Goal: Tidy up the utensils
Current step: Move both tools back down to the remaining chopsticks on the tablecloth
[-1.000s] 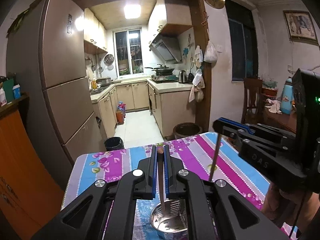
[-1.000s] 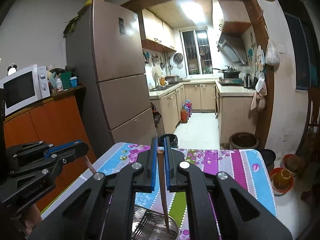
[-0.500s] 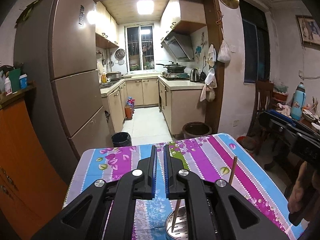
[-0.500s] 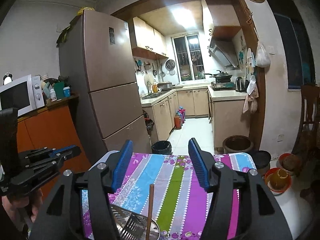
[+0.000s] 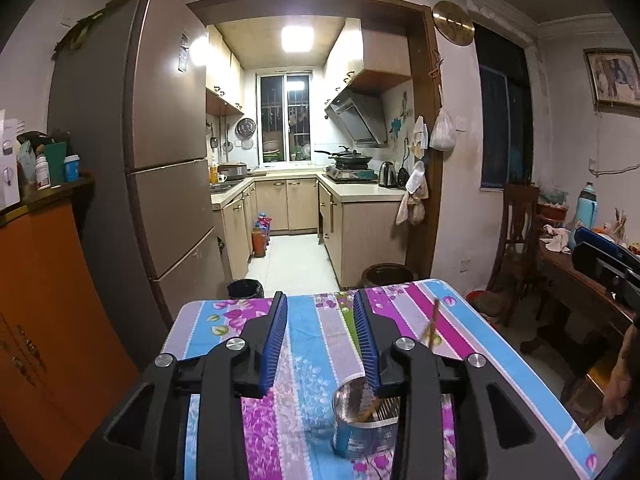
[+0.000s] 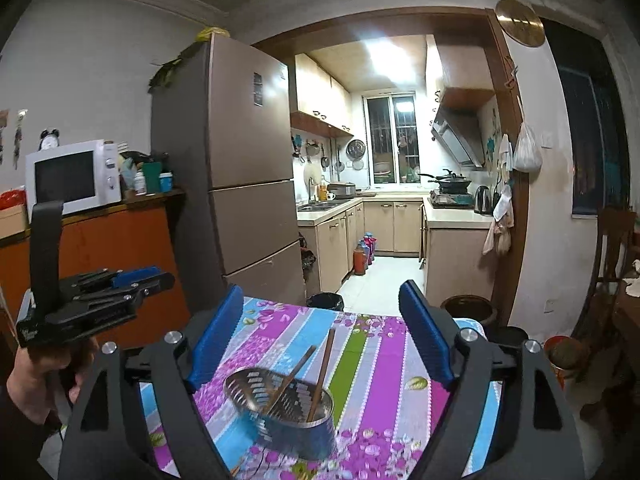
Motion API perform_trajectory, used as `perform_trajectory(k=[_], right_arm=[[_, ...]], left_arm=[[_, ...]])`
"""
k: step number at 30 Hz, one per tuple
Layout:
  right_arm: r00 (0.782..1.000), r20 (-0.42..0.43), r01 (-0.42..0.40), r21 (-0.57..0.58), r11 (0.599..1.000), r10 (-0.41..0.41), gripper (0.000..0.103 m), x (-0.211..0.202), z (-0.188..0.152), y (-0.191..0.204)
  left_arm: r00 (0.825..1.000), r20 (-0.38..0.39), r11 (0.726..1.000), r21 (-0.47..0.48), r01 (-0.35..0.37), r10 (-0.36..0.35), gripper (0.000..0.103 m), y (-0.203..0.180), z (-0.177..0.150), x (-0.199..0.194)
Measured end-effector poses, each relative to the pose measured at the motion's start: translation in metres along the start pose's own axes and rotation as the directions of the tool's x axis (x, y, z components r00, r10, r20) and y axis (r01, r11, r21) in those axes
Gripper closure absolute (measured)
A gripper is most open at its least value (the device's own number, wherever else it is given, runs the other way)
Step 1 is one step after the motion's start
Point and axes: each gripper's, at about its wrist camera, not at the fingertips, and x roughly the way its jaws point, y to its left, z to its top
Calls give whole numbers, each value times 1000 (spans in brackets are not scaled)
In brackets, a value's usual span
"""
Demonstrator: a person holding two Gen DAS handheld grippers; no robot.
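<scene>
A steel utensil holder (image 6: pixel 280 404) with a blue base stands on the striped floral tablecloth (image 6: pixel 384 364). Two brown chopsticks (image 6: pixel 324 368) lean inside it. My right gripper (image 6: pixel 320 292) hangs above and behind the holder, its jaws opening wide with nothing between them. In the left wrist view the holder (image 5: pixel 360 420) sits low, partly behind my right-hand finger, and one chopstick (image 5: pixel 432 320) pokes up from it. My left gripper (image 5: pixel 320 300) is also opening, with only cloth between its pads. A hand (image 6: pixel 36 376) holds the left gripper (image 6: pixel 160 278) at the left. The right gripper (image 5: pixel 580 246) shows at the far right.
A tall fridge (image 5: pixel 160 184) and an orange cabinet (image 5: pixel 48 300) stand left of the table, with a microwave (image 6: pixel 72 176) on the cabinet. Beyond the far table edge are a black bin (image 5: pixel 245 289) and a clay pot (image 5: pixel 386 274). A chair (image 5: pixel 516 240) and a cluttered side table (image 5: pixel 568 256) stand at the right.
A second ago each gripper was shut on a chopstick above the holder. Both have let go, their jaws have spread, and they have drawn back; the chopsticks now rest in the holder.
</scene>
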Motion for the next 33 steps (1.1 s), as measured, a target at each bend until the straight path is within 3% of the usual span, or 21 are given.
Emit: perform_trajectory(k=[9,14,18,25,27,30,33], right_arm=[[1000,18,-7,-18,1000,8,19,-71,-39,22],[999,42,-12,-22,1000,13,14,-117,-80,40],[998,54,15,-35,999,-13,13,-143,-116,53],[996,53,70,-38,997,-67,13,-168,-171,63],[997,27,73,-24,997,-73,28,-170,-186,62],[996,-60,63,4,998,-63,40,-162,-217,61],[990,-130,56,39,998,-50,41,-154,-242,62]], left_arm=[[999,18,999,28,34,-35,41,1,-68,-74],[997,47,998,9,54,-55,30,3,-115,-120],[997,56,998,36,42,-44,27,-3,-158,-146],[996,-28,996,40,86,-85,27,-12,-246,-155],[993,-64,994,55,99,-95,27,-15,-270,-152],[984,-121,990,38,134,-128,33,-19,-307,-146],[975,-163,987,30,161,-154,46,-26,-329,-142]])
